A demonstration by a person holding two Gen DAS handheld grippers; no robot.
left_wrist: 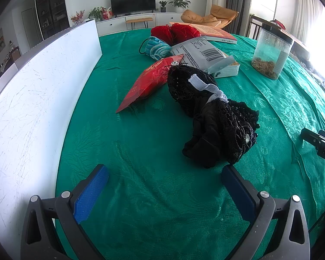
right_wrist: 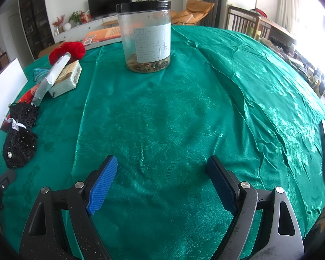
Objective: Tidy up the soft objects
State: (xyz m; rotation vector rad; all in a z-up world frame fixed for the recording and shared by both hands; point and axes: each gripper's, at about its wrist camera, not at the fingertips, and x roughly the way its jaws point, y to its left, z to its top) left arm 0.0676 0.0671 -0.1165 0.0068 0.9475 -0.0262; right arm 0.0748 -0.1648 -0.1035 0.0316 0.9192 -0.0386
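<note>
- Both tongs, left gripper (left_wrist: 164, 186) and right gripper (right_wrist: 162, 184), are spread and empty.
- Black bundle (left_wrist: 214, 112) lies just ahead of the left gripper.
- Pinch its tied waist, clear of the red packet (left_wrist: 149, 82).

The left gripper (left_wrist: 164, 186) is showing two black, curved plastic arms with teardrop-shaped cut-outs, silver round-headed screws sitting at the joints, and blue ribbed pads (left_wrist: 91, 195) lining the fingers. The right gripper (right_wrist: 162, 184) is looking the same: black arms, silver screws, blue ridged pads (right_wrist: 101, 188). White lettering is showing on its black body at the left view's edge, possibly a brand mark.
</note>
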